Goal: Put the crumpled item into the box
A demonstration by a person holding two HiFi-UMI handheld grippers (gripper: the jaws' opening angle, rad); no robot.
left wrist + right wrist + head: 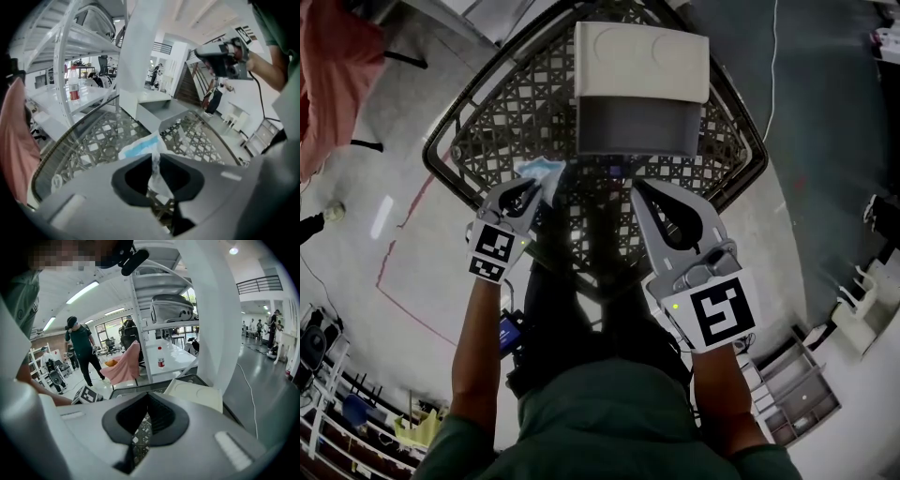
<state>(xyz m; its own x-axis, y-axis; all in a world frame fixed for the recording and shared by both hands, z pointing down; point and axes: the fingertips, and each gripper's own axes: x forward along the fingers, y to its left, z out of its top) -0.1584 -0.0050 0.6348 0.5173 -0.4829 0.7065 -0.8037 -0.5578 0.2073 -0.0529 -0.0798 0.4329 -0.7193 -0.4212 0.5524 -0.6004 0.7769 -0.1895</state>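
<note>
The crumpled item [138, 151], seemingly soft, light tissue, is pinched by a thin fold between your left gripper [154, 158] fingers; your right gripper [146, 398] is clenched empty.

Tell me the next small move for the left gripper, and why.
Probably lift the left gripper and carry it toward the box: its jaws pinch the crumpled item, which rests on the table just outside the open box.
</note>
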